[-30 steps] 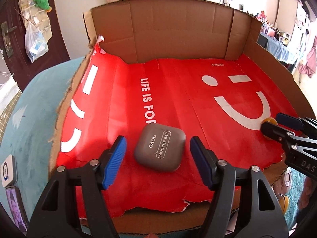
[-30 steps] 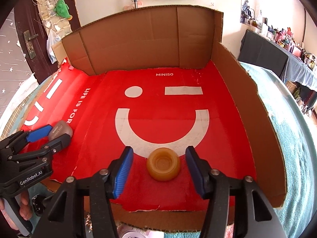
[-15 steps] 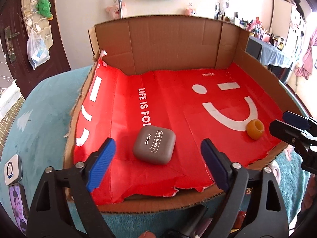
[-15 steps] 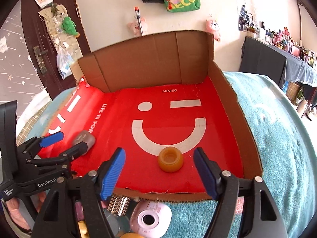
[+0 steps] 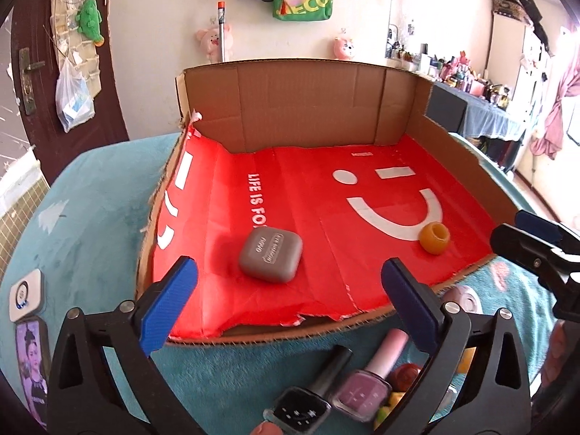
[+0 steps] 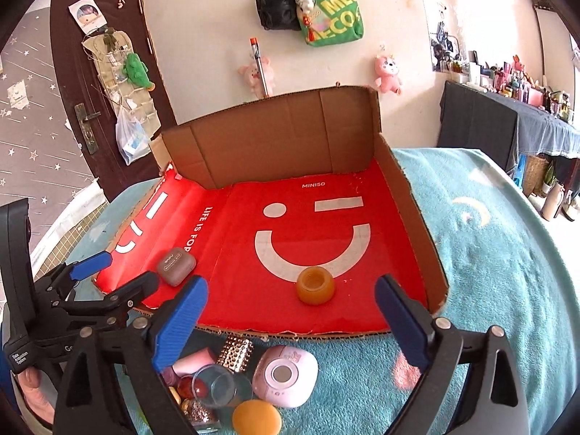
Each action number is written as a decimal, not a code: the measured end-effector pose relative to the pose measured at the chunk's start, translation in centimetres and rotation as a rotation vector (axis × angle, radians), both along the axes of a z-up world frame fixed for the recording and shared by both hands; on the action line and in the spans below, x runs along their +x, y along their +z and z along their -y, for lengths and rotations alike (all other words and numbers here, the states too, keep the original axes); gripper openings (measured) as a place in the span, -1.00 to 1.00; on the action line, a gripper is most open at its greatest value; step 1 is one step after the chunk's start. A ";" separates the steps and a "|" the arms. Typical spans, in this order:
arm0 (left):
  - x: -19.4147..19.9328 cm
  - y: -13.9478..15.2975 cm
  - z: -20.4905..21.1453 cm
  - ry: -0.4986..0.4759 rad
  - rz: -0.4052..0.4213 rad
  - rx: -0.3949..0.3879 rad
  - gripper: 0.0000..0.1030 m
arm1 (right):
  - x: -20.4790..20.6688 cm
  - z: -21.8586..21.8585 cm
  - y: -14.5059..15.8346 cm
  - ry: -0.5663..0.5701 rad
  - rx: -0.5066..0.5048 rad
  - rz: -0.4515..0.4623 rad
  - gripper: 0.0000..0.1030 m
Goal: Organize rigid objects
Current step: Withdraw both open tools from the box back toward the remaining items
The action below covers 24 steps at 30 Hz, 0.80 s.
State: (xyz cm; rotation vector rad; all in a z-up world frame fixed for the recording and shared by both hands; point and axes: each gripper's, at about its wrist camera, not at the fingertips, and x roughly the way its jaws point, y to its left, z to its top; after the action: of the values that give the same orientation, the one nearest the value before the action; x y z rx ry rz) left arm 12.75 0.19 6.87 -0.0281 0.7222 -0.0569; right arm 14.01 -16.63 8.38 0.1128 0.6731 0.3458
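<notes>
A grey eye-shadow case (image 5: 270,259) lies on the red liner of the open cardboard box (image 5: 297,108), front left; it also shows in the right wrist view (image 6: 176,266). An amber ring-shaped holder (image 5: 434,238) sits front right on the liner, also in the right wrist view (image 6: 315,285). My left gripper (image 5: 290,308) is open and empty, drawn back before the box's front edge. My right gripper (image 6: 291,322) is open and empty, also outside the front edge.
Small items lie on the teal cloth in front of the box: nail polish bottles (image 5: 362,391), a pink round case (image 6: 286,375), a studded cylinder (image 6: 236,353), a clear jar (image 6: 221,386), an orange disc (image 6: 256,417). A white device (image 5: 26,294) and photo card (image 5: 32,355) lie left.
Both grippers have pulled back and up out of the box, leaving the grey case and amber holder on the liner. The jaws have spread wider. Items in front of the box came into view.
</notes>
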 end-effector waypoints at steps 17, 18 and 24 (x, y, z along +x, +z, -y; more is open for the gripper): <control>-4.4 0.5 -0.2 0.073 0.080 0.012 1.00 | -4.2 0.2 -0.2 0.021 0.049 0.060 1.00; -4.6 0.5 -0.1 0.069 0.082 0.011 1.00 | -4.5 0.3 -0.2 0.021 0.057 0.063 1.00; -6.4 0.5 0.3 0.055 0.092 0.022 1.00 | -6.3 0.0 -0.4 -0.004 0.009 0.109 1.00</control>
State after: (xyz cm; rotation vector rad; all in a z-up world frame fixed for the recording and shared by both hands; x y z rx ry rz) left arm 6.31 -0.15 7.42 -0.0246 0.6293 0.0024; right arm 7.76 -16.65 7.94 0.1033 0.5637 0.3483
